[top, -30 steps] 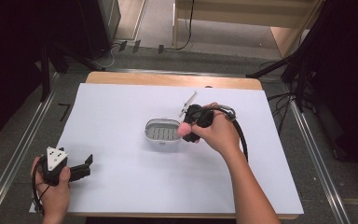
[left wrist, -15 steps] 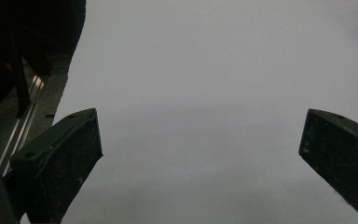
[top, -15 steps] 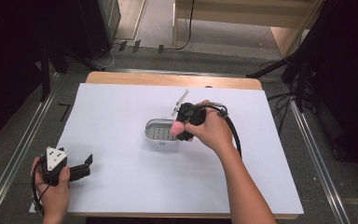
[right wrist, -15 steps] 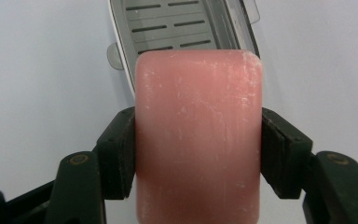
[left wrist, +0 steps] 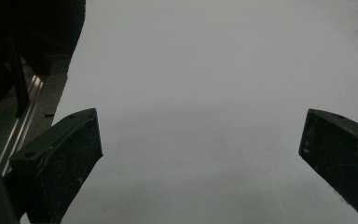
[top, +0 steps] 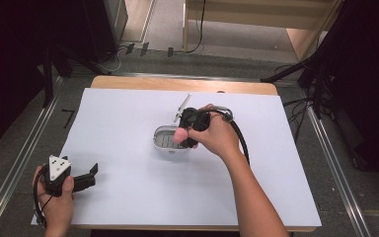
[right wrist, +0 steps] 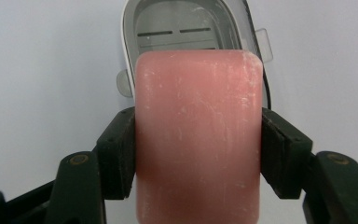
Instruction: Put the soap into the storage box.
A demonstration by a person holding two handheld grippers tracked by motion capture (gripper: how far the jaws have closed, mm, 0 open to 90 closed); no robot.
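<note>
The right tool (top: 183, 137) is gripping a pink bar of soap (right wrist: 198, 135), its two black jaws pressing on the bar's two long sides. In the right gripper view the soap is standing on end between the pads, its far end covering the near rim of a grey soap dish (right wrist: 182, 28) whose slotted floor is showing beyond it. From the high view, the soap (top: 180, 135) is hanging over the right end of the soap dish (top: 165, 139), which is sitting near the middle of the white tabletop (top: 128, 192); whether the bar is touching the dish is not clear. A thin metal tool-like piece (top: 181, 107) is lying on the tabletop just behind the right hand (top: 216, 136).

The left tool (top: 86, 177) is resting at the near left corner of the tabletop, well apart from the dish, held by the left hand (top: 54, 197). Its jaws are standing wide apart with nothing between them, and the bare tabletop (left wrist: 205, 84) is lying beneath them.
</note>
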